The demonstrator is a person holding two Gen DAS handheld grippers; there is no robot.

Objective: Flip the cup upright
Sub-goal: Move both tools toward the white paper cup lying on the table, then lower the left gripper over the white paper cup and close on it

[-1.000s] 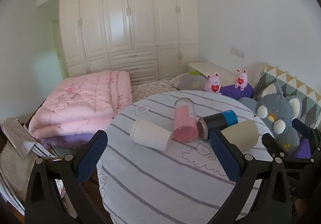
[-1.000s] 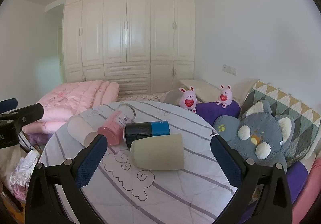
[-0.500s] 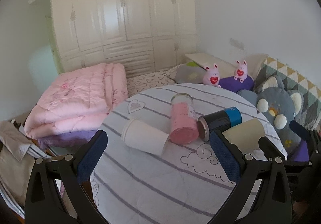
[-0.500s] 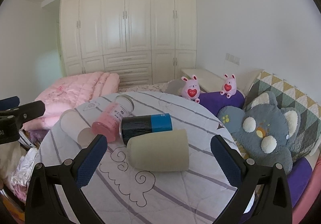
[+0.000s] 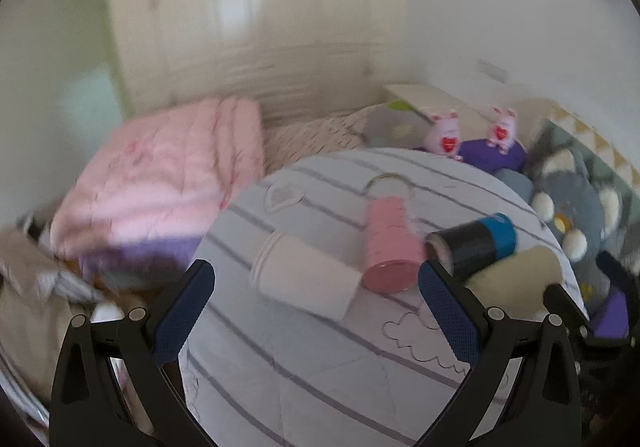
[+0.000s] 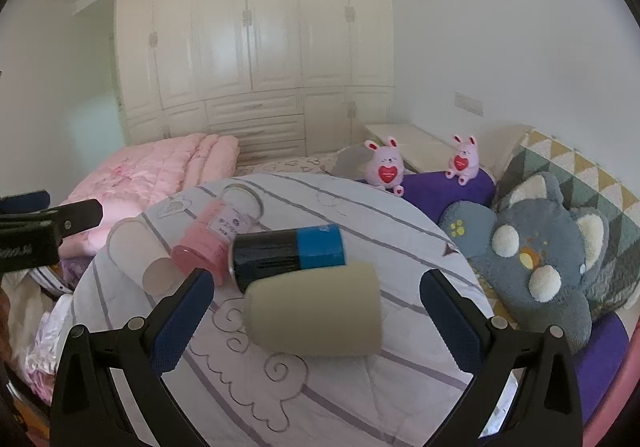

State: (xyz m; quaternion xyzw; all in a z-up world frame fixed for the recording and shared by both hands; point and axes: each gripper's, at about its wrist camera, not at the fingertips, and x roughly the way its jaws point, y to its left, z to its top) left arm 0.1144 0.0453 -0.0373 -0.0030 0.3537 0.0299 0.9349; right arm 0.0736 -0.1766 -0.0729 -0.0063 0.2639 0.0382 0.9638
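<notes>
Several cups lie on their sides on a round table with a striped white cloth [image 5: 320, 375] [image 6: 320, 399]: a white paper cup [image 5: 306, 279] [image 6: 140, 255], a pink clear cup [image 5: 390, 243] [image 6: 218, 233], a black and blue cup [image 5: 472, 247] [image 6: 288, 253] and a beige cup [image 5: 516, 275] [image 6: 316, 309]. My left gripper [image 5: 316, 311] is open, just short of the white cup. My right gripper [image 6: 316, 319] is open, with the beige cup between its fingers' line of sight. The left gripper also shows at the left edge of the right wrist view [image 6: 40, 231].
A folded pink quilt [image 5: 160, 187] [image 6: 152, 175] lies on the bed behind the table. A grey plush toy [image 6: 544, 263], purple cushions [image 6: 448, 187] and two pink bunny toys [image 6: 386, 169] sit to the right. White wardrobes [image 6: 256, 47] fill the back wall.
Both grippers have moved closer to the table and tilted down; the cups look larger. The left wrist view is blurred by motion. Both grippers stay open and no cup has moved.
</notes>
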